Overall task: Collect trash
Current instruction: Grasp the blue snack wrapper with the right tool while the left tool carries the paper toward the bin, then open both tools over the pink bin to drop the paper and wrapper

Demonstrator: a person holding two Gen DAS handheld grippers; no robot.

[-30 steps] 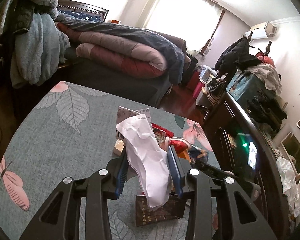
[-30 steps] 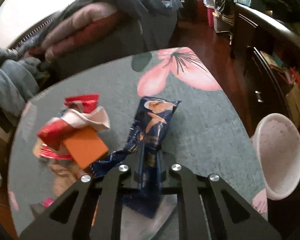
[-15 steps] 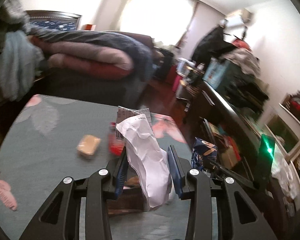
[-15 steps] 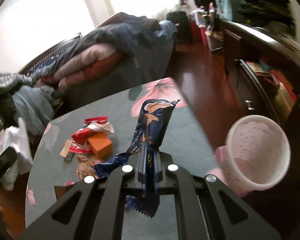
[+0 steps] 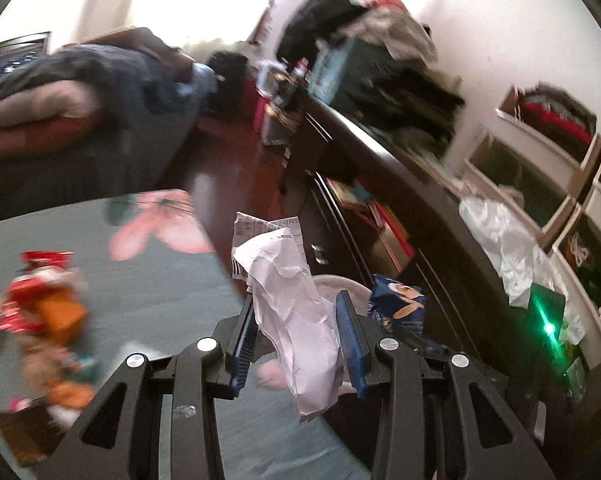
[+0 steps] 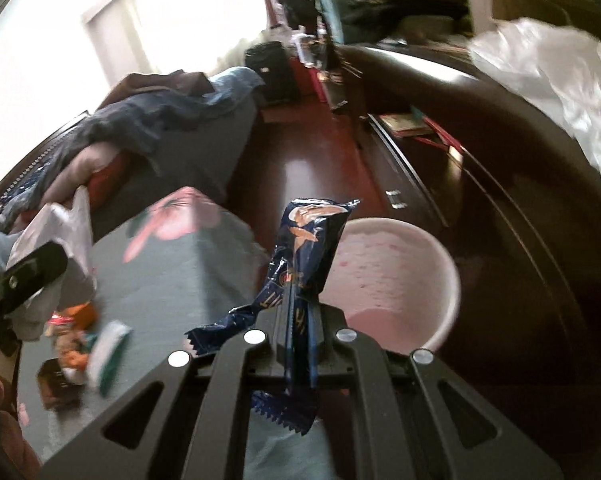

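left gripper [image 5: 296,336]: fingers clamp crumpled white paper [image 5: 296,304] | right gripper [image 6: 300,328]: fingers pinch blue snack wrapper [image 6: 308,256] | pink bin [image 6: 400,280] just beyond right fingers, beside table [image 6: 180,280]

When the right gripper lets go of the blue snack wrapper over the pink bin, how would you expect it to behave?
The blue snack wrapper looks light and floppy: its crinkled tail sags beside the right gripper, so it may flutter. Its film looks glossy, so probably slippery. Most of it stands over the table's side of the pink bin rim, so it could catch there.
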